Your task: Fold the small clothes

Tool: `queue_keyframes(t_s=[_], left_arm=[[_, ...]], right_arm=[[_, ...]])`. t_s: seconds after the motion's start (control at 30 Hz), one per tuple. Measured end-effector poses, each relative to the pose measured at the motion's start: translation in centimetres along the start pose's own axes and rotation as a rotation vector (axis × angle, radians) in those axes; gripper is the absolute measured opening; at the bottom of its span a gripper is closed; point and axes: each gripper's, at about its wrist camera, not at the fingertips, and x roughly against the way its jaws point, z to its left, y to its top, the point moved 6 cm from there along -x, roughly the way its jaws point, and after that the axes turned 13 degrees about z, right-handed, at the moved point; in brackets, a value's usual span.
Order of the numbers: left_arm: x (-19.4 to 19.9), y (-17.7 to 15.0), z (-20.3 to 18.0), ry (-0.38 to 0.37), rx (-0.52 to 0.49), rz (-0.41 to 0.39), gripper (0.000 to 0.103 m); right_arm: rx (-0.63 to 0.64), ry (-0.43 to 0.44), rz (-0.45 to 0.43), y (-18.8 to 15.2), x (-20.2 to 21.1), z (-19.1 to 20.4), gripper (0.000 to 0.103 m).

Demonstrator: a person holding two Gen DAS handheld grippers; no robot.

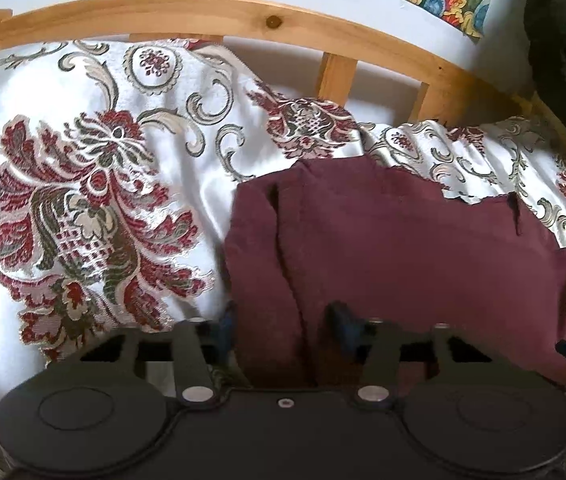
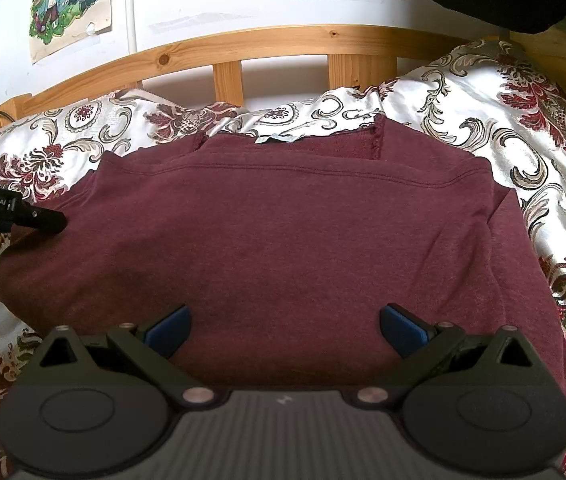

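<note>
A soft, limp maroon garment (image 2: 283,232) lies flat on the bed by the headboard (image 2: 283,44), left tongs (image 1: 283,328) half-closed astride its side edge, right tongs (image 2: 285,330) apart above its hem, the best hold.

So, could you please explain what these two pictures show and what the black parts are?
A person holds a two-finger gripper in each hand; a camera on each looks along its fingers, so the black parts are the grippers. One picture is from the left gripper, the other from the right gripper. A maroon top lies on a flowered bedspread on a wooden bed. The right gripper hovers open over it. The left one has the top's edge between its fingers; whether it pinches is unclear.
</note>
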Motion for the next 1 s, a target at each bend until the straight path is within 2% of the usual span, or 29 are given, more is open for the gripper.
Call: queue_keyframes(t_s=[0.13,0.2,0.27,0.33,0.43,0.53,0.67,0.83,0.87,1.0], left_arm=[[0.4,0.3,-0.2,0.021,0.015,-0.013,0.027],[0.9,0.5,-0.7,0.028,0.011,-0.027,0.022],[1.5,0.9,-1.5,0.015,-0.007,-0.05,0.02],[2.4,1.4,-2.5,-0.029,-0.021,-0.075,0.019],[3.9,2.5,-4.6,-0.08,-0.057,-0.104,0.018],[5.0,3.6,-7.2,-0.115,-0.103,-0.112,0.018],[5.2,4.3,-11.3,-0.154,-0.159,-0.067,0.017],[3.3,3.1,-15.9,-0.204,-0.24,-0.011,0.014],[2.7,2.6,-16.6,-0.208,-0.25,0.004,0.011],[0.7,1.0,-17.6,-0.233,-0.242,0.06,0.012]], right_arm=[[0.0,0.0,0.0,0.0,0.0,0.0,0.103],[0.0,0.0,0.0,0.0,0.0,0.0,0.103],[0.001,0.003,0.012,0.2,0.2,0.0,0.103],[-0.01,0.023,0.035,0.7,1.0,-0.2,0.103],[-0.078,0.072,-0.027,1.8,3.0,-1.1,0.103],[-0.084,-0.005,-0.077,2.8,4.2,-2.2,0.103],[-0.117,-0.105,-0.082,3.3,4.3,-4.5,0.103],[-0.26,-0.136,-0.069,3.2,4.2,-8.5,0.103],[-0.278,-0.15,-0.072,3.3,4.3,-9.3,0.103],[-0.336,-0.194,-0.086,3.5,4.7,-11.7,0.103]])
